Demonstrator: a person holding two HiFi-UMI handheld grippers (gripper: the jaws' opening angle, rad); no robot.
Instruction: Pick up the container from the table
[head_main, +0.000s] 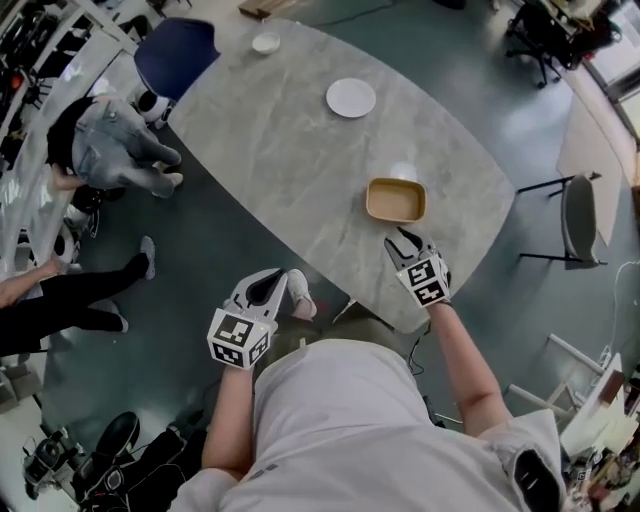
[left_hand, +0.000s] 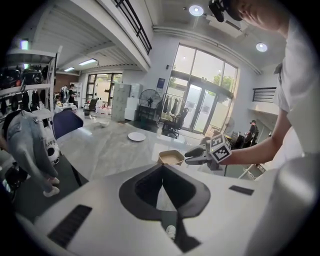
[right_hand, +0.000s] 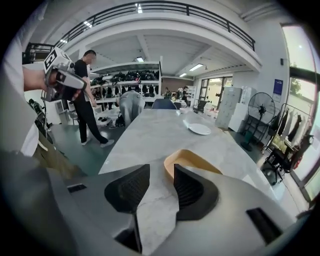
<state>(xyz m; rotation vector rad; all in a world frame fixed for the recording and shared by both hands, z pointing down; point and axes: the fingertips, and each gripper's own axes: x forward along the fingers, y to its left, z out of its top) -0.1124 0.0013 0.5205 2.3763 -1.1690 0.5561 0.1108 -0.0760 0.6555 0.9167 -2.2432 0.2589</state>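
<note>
The left gripper (head_main: 266, 284) is held off the near edge of the grey table (head_main: 280, 150), above the floor, its jaws clenched tip to tip on nothing. Further right, the tan container (head_main: 395, 200) is seen standing on the table near its right end. Just short of it, the right gripper (head_main: 404, 240) is held with jaws released and nothing between them.

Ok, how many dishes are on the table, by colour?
Tan: 1, the container
White: 2, the plate and the small bowl
Total: 3
The pale patch behind the container is unclear, so not counted.
</note>
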